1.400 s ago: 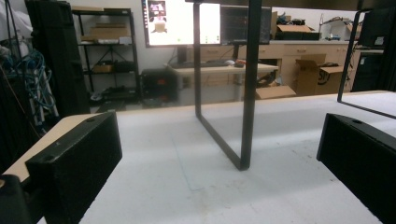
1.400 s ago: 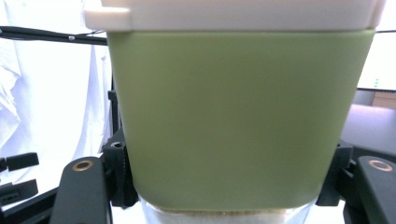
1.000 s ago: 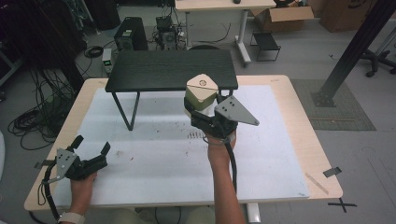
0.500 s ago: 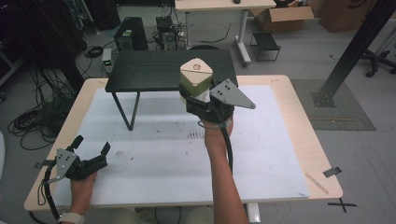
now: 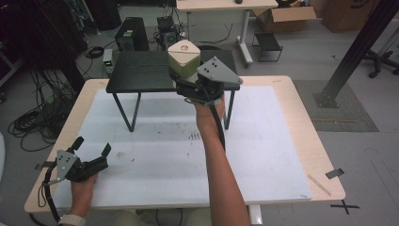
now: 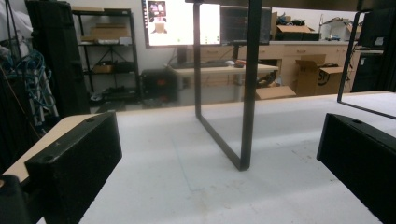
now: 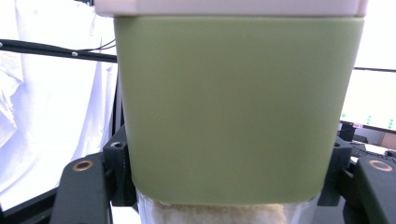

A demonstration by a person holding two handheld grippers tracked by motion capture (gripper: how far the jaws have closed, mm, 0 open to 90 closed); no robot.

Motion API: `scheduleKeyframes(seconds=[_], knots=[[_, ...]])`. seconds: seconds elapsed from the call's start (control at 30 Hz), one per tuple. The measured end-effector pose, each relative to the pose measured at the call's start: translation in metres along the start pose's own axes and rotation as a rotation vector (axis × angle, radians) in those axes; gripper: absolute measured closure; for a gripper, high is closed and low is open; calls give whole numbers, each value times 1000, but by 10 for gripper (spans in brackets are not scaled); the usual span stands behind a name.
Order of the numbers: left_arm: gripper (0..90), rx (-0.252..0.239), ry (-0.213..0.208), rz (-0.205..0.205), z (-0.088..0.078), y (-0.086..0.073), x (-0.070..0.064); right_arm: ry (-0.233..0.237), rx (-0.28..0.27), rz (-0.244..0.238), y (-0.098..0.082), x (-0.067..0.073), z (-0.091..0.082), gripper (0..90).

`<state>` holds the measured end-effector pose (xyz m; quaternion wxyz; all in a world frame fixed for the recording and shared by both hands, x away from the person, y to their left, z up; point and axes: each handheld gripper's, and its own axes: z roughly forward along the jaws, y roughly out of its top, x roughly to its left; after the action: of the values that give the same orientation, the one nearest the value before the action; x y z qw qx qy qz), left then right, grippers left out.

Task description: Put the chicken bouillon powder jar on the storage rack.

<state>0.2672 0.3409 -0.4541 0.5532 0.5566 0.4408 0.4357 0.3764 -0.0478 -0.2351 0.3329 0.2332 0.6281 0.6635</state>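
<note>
— What's changed since a second ago?

— My right gripper [image 5: 190,80] has carried the green jar [image 5: 183,59] up and forward; it now hangs at the black stand's [image 5: 141,73] front edge, level with its top. Fingers are clamped on the jar's sides.

— And the left?

— The left gripper [image 5: 91,149] hasn't moved, low on the bench [image 5: 263,155] near its front-left corner, fingers apart on nothing.

— Room to move?

— The white mat [image 5: 155,141] between the grippers lies open, and so does the stand's top left of the jar.
</note>
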Motion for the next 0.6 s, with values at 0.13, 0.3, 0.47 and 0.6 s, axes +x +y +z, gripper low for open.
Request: scheduleKeyframes(seconds=[0.13,0.3,0.47,0.6], knots=[[4,-1,-1,1,0,0,0,10,8,11,5,-3,19,291],[4,-2,0,-1,0,0,0,19,27,3,7,-5,35,292],[3,-3,0,-1,0,0,0,29,57,6,8,-9,58,291],[3,-3,-1,-1,0,0,0,26,87,17,6,-13,79,292]])
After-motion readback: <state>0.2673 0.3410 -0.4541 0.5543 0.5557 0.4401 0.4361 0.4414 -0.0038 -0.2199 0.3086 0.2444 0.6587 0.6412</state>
